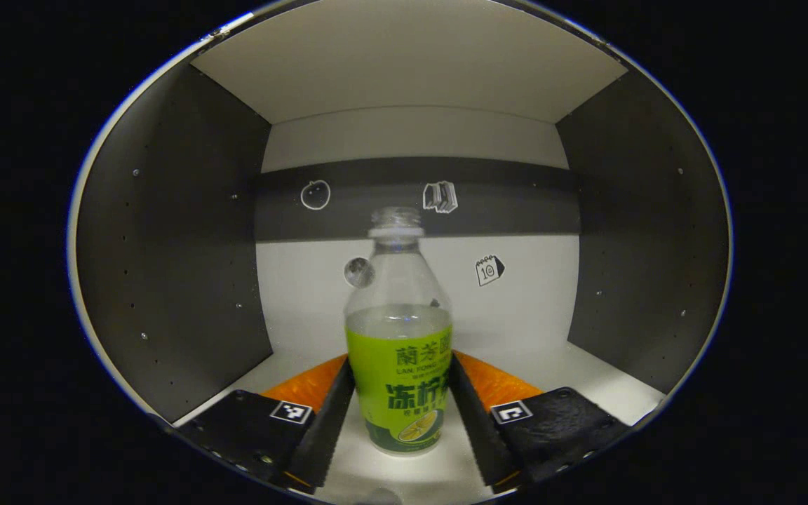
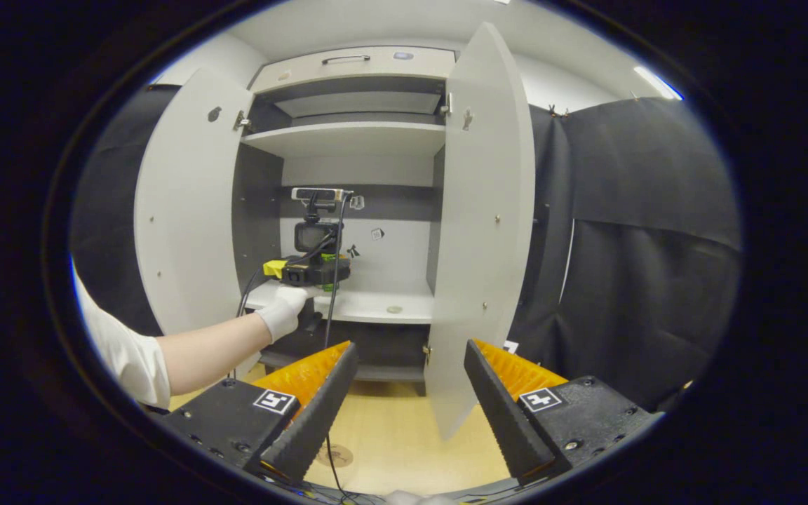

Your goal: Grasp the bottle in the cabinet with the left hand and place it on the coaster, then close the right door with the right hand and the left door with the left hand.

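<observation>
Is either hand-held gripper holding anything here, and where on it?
Left hand-held gripper brackets the bottle at its label; contact cannot be told. Right hand-held gripper is open, holding nothing.

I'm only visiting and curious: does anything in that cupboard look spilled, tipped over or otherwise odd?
Nothing is spilled or tipped. One oddity: the bottle stands upright with no cap, between the left gripper's fingers. Both cabinet doors hang open.

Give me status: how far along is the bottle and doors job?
Done: nothing yet. In hand: the left tool is inside the cabinet, fingers either side of the bottle, which stands on the shelf; contact unclear. Left: lift, place on coaster, shut right door then left door. Right tool waits open.
</observation>
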Available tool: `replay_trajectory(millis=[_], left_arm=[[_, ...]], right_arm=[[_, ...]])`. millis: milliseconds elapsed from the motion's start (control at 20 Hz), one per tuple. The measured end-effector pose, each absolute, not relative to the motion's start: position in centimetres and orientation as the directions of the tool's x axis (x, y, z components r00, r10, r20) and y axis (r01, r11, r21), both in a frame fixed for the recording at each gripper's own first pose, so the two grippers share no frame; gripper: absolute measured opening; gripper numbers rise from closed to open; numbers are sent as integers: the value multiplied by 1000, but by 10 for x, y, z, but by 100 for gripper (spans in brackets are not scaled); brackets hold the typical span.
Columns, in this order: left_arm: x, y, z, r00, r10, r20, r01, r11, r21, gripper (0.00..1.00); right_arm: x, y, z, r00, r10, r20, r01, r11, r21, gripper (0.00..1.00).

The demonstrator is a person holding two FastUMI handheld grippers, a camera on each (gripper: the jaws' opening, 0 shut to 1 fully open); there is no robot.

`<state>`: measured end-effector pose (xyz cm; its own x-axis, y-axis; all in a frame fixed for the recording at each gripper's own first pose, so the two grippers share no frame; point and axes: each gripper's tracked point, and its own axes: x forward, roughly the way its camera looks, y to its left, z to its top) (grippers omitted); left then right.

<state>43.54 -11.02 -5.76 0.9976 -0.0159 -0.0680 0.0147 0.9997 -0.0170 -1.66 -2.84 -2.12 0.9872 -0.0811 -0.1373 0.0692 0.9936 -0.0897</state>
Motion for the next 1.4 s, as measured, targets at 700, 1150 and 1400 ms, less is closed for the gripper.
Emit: replay_trajectory(millis=[700,1150,1400], left_arm=[[279,-111,5,985,-122,118,126,992,-26,74],[159,-113,-21,974,-193,121,192,981,13,74],[114,-121,-58,968,-236,81,237,972,8,73]], right_arm=[[-14,-26,-23,989,-69,-131,67,997,-22,100],[-27,-31,-29,986,-68,-152,71,997,15,100],[-32,-41,-33,985,-92,-149,92,996,-6,98]])
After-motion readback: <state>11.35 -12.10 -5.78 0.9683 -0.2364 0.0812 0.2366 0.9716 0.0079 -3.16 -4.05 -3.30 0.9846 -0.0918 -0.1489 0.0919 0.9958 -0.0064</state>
